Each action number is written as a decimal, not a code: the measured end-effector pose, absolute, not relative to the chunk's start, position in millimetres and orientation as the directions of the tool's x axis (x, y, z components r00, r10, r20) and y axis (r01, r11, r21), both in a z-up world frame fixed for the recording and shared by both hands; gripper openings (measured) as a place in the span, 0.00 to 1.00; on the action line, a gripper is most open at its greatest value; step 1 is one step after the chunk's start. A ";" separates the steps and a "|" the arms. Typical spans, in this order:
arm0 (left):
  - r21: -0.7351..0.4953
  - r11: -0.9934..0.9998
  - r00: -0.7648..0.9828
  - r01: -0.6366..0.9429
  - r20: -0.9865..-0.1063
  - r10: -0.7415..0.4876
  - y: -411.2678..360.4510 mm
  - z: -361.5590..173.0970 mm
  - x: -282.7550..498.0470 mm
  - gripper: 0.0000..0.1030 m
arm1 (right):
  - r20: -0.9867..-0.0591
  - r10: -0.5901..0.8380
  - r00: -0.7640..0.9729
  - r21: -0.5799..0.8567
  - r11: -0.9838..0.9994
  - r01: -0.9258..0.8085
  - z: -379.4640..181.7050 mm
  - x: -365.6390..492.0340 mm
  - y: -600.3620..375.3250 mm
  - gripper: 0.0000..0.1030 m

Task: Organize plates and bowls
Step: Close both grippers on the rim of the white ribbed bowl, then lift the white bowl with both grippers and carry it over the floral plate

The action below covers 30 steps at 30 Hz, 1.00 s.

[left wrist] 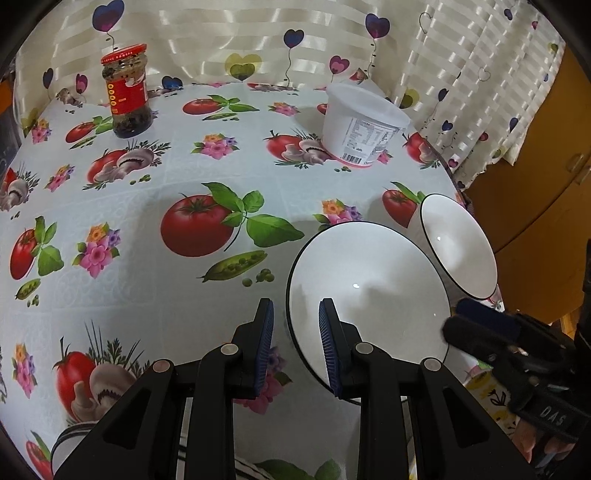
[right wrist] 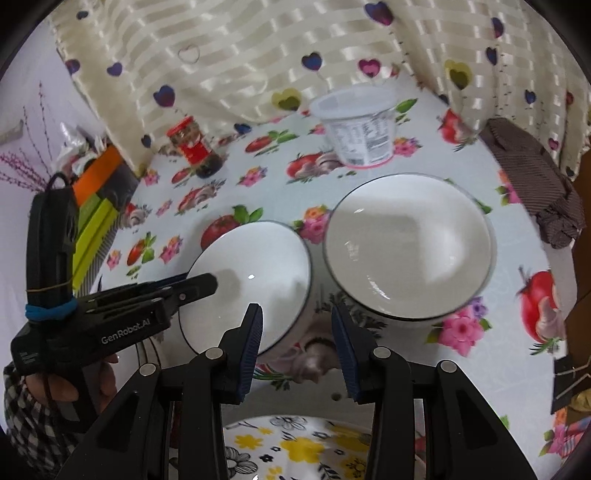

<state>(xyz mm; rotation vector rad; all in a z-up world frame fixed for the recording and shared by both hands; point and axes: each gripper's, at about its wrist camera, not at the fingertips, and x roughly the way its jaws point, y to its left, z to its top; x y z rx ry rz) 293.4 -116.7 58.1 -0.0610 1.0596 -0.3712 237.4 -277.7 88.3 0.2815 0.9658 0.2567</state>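
Two white bowls with thin dark rims stand side by side on the vegetable-print tablecloth (left wrist: 147, 295). My left gripper (left wrist: 295, 304) straddles the left rim of the nearer bowl (left wrist: 369, 280): one pad is outside, the other over its inside, and a clear gap shows between the pads. The second bowl (left wrist: 461, 247) sits just right of the first. In the right wrist view my right gripper (right wrist: 297, 308) is open above the cloth in front of the gap between the left bowl (right wrist: 258, 266) and the right bowl (right wrist: 410, 243). Nothing is between its pads.
At the back stand a jar with a red lid (left wrist: 127, 96) and an upturned white plastic tub (left wrist: 362, 125), with a heart-print curtain (left wrist: 258, 33) behind. A brown striped cloth (right wrist: 535, 177) lies at the table's right edge. A person's hand (right wrist: 55, 387) holds the left gripper.
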 end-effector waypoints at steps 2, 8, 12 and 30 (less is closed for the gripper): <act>-0.228 0.934 0.429 0.275 -0.840 -0.332 -117.9 56.4 294.7 0.26 | -0.781 0.339 0.524 0.351 0.933 -0.080 82.5 244.2 -273.1 0.38; -0.238 0.934 0.415 0.268 -0.846 -0.334 -115.7 49.4 299.5 0.26 | -0.813 0.309 0.493 0.316 0.946 -0.071 70.3 258.6 -260.0 0.37; -0.240 0.932 0.400 0.271 -0.853 -0.336 -116.2 43.8 301.4 0.26 | -0.829 0.286 0.481 0.297 0.953 -0.054 64.5 265.3 -257.7 0.31; -0.260 0.918 0.364 0.301 -0.858 -0.362 -122.8 31.3 304.9 0.18 | -0.856 0.288 0.430 0.310 0.950 -0.019 43.3 274.5 -253.8 0.27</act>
